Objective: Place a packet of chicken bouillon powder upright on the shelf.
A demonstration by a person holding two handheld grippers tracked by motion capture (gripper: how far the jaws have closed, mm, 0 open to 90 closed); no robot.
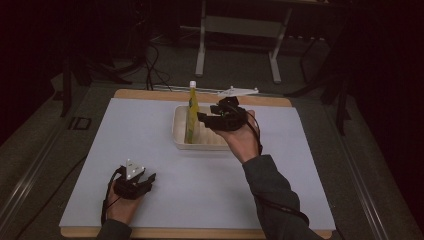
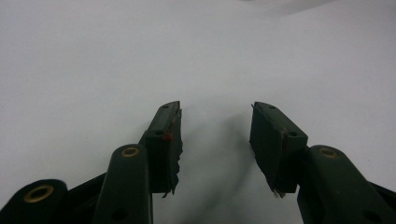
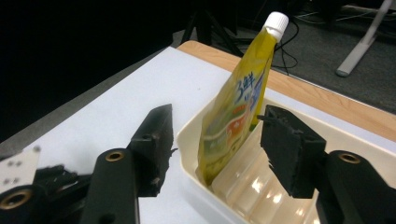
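A yellow spouted pouch [image 1: 192, 114] with a white cap stands upright in a cream ridged tray [image 1: 181, 136] at the middle back of the white mat. In the right gripper view the pouch [image 3: 238, 105] leans in the tray's [image 3: 205, 186] near corner. My right gripper [image 1: 205, 120] is open just right of the pouch, and its fingers [image 3: 152, 140] stand either side of it without touching. My left gripper [image 1: 145, 181] rests low at the front left, open, with only bare mat between its fingers [image 2: 163, 140].
The white mat [image 1: 150, 150] covers a wooden table [image 1: 150, 94]. A small white part [image 1: 239, 91] lies at the table's back edge. Cables and a metal stand's legs [image 1: 237, 45] sit on the dark floor beyond.
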